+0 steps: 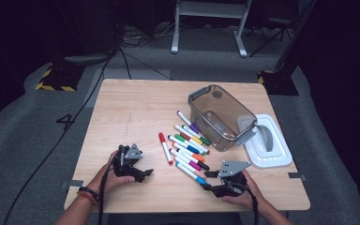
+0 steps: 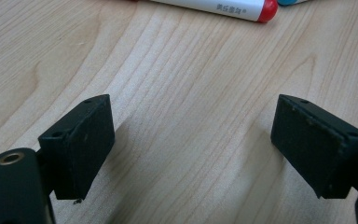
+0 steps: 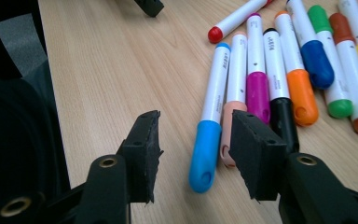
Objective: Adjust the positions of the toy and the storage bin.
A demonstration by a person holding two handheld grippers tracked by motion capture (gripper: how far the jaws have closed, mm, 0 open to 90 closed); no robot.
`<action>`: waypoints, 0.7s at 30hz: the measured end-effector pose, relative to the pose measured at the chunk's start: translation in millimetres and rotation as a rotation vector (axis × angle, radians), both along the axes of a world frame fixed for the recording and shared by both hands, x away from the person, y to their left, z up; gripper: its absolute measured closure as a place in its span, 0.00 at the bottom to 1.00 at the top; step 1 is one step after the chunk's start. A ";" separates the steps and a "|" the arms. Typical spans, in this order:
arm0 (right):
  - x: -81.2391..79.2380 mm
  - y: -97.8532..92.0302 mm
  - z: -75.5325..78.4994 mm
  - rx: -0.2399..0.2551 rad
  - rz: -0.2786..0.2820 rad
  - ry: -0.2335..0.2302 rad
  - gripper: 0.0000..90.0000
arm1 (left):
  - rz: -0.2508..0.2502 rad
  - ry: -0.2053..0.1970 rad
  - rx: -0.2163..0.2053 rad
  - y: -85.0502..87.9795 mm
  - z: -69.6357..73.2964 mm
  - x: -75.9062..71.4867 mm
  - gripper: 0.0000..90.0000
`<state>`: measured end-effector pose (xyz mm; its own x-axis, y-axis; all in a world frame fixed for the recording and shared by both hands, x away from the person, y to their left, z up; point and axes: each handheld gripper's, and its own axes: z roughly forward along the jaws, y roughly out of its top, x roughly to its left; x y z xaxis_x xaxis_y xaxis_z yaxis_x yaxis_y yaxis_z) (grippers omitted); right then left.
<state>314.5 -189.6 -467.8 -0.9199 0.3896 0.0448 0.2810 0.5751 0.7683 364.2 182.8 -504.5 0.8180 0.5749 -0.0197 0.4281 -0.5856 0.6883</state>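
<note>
From above my side, the high view looks forward and down over the whole table (image 1: 122, 103). My left gripper's camera sits low, almost skimming the wood, facing the red marker (image 2: 223, 6). My right one looks along its jaws at the marker row, close up (same red marker (image 3: 235, 19) there).

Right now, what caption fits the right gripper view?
Open right tool straddling the light-blue-capped marker beside a row of coloured markers.

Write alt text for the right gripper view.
The right gripper has open jaws around the cap end of a light-blue marker, not pressing it. More markers lie side by side on the wooden table.
</note>
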 end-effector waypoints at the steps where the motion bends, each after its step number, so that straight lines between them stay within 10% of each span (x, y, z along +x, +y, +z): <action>1: 0.0 2.0 -0.5 -0.002 0.007 -0.003 0.59 | 0.001 0.000 0.000 0.0 0.0 -0.1 0.15; 21: 4.9 16.6 -10.7 -0.057 0.015 0.002 0.62 | 0.008 -0.004 0.003 0.4 0.2 -1.0 0.16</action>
